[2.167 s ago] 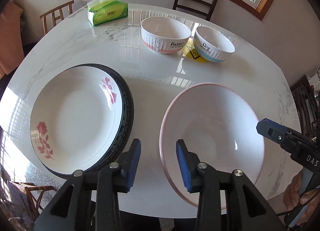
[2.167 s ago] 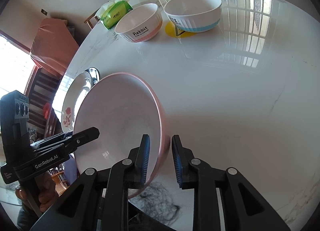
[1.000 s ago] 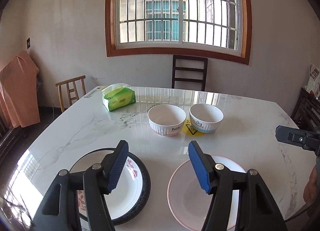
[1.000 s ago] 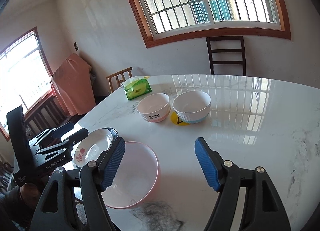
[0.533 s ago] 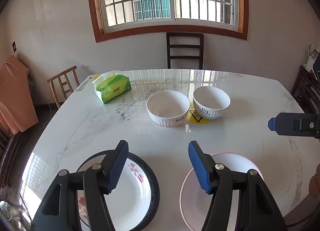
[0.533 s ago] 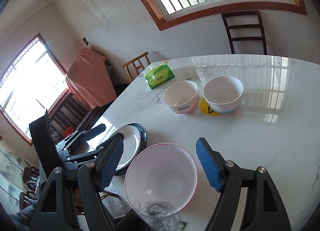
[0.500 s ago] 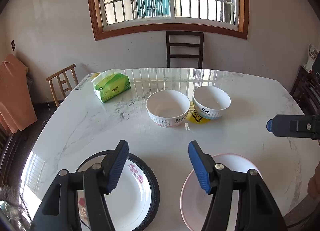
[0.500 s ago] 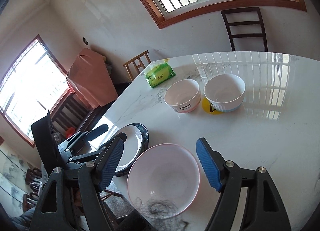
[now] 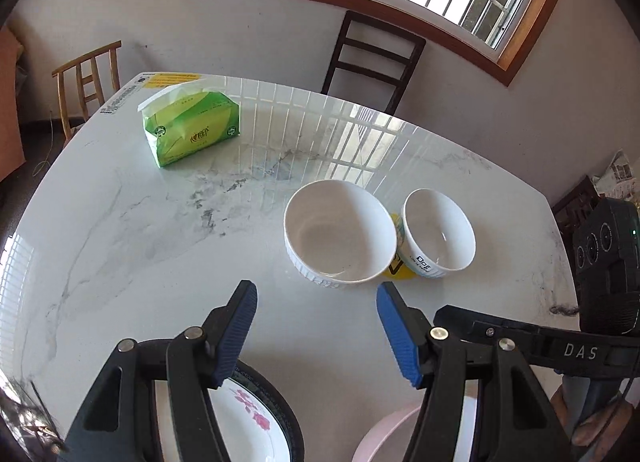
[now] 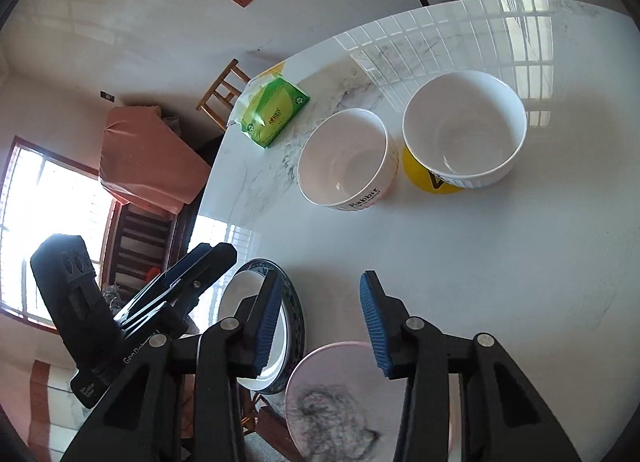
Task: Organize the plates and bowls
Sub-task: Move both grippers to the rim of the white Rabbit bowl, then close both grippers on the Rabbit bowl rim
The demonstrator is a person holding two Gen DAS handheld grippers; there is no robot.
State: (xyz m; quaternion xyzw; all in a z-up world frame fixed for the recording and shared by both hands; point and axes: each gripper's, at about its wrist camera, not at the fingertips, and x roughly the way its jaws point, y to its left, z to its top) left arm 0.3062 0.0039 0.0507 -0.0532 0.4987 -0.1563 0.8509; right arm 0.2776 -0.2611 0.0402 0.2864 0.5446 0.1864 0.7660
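While both bowls (image 9: pixel 340 236) sit upright, left jaws gape empty and right jaws are closing on nothing.

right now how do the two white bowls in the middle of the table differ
The rabbit bowl has a pink band low on its outside and sits straight on the marble table; the dog bowl has a blue band and rests partly on a yellow sticker. Their printed words differ too. Both are white, ribbed, upright, empty and stand close side by side.
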